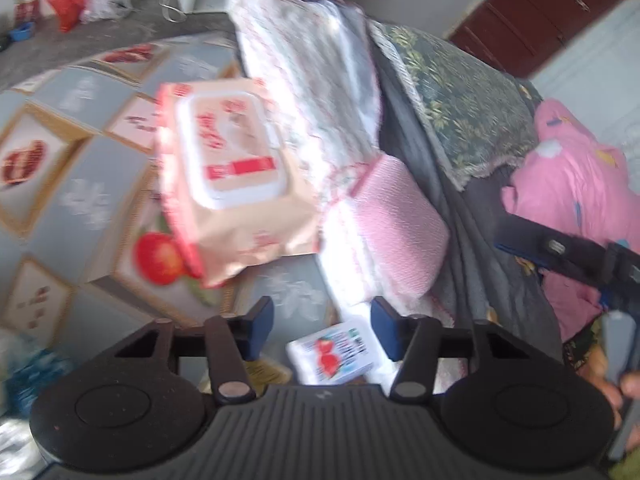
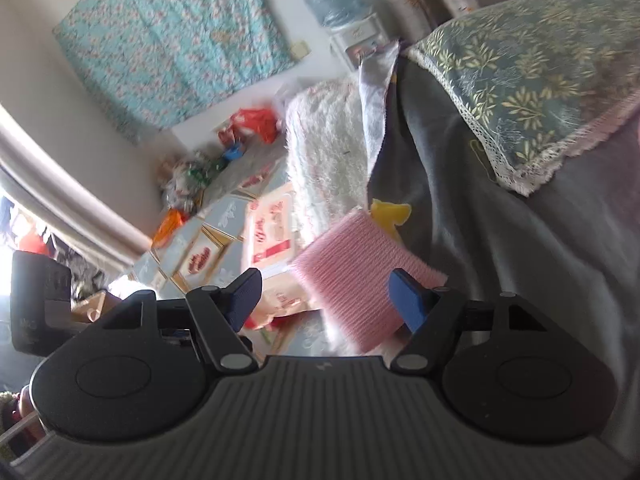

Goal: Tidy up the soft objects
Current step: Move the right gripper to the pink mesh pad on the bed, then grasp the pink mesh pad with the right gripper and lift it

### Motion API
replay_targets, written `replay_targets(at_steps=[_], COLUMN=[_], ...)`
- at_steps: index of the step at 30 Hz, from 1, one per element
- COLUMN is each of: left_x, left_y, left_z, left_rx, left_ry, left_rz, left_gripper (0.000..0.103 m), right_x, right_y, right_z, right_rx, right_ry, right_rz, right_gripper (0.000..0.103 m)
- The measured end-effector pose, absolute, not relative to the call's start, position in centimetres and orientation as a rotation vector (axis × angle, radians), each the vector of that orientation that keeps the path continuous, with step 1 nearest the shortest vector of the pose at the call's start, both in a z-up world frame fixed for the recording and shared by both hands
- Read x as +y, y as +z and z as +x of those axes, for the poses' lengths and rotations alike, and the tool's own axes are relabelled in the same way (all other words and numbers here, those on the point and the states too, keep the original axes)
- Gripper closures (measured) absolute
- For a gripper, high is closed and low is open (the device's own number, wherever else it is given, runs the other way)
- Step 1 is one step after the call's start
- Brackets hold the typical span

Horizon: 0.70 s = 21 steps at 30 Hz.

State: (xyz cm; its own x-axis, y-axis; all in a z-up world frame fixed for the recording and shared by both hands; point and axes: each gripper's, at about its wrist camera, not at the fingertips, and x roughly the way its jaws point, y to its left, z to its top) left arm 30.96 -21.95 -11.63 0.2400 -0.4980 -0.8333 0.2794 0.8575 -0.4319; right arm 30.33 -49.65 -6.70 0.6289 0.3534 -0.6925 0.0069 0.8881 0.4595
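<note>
Left tool [image 1: 322,330]: lower centre of the left wrist view, 2 blue-padded fingers spread apart, released, nothing between them.

Right tool [image 2: 326,294]: lower centre of the right wrist view, fingers likewise spread, released. The pink knitted cloth [image 2: 362,280] lies ahead of the gap; contact with either pad cannot be judged.

Wet-wipe pack [image 1: 228,184]: beige with red trim and a white flip lid, centre left of the left view, lying on the patterned bed cover [image 1: 84,184]. Its printing is blurred beyond reading. In the right view only part of it shows, the rest behind the left finger.

Small tissue packet [image 1: 336,356]: white with a red fruit print, low centre between the left tool's fingers, lower edge cut off by the tool body.

White fluffy towel [image 1: 304,68]: upper centre of the left view, folded, just beside the wipe pack; the pink knitted cloth [image 1: 396,232] rests at its near end.

Grey blanket [image 2: 500,260]: right half of the right view, with a green leaf-print pillow [image 2: 532,68] on top, its right side cut off by the frame.

Pink garment [image 1: 580,184]: right edge of the left view, partly hidden behind the other tool's dark arm.

Both views are motion-blurred.
</note>
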Motion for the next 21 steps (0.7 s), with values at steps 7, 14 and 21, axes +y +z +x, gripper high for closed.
replay_targets(at_steps=[7,14,21], left_x=[-24.3,-25.5,-26.8], left_y=[-13.5,-14.6,-15.2], left_z=[32.4,33.8,34.5], left_rx=[1.252,1.265,1.258], left_ry=[-0.623,-0.643,-0.626], left_rz=[-0.322,-0.397,-0.397], left_gripper=[0.056,0.056,0.057], right_x=[-50.6,-50.8,-50.4], right_y=[-9.9,-12.4,-13.3], right_z=[35.2,37.9,37.6], right_rx=[0.935,0.999,1.03], right_ry=[0.276,0.304,0.316], right_rz=[0.436,0.454,0.511], right_gripper=[0.035,0.035,0.035])
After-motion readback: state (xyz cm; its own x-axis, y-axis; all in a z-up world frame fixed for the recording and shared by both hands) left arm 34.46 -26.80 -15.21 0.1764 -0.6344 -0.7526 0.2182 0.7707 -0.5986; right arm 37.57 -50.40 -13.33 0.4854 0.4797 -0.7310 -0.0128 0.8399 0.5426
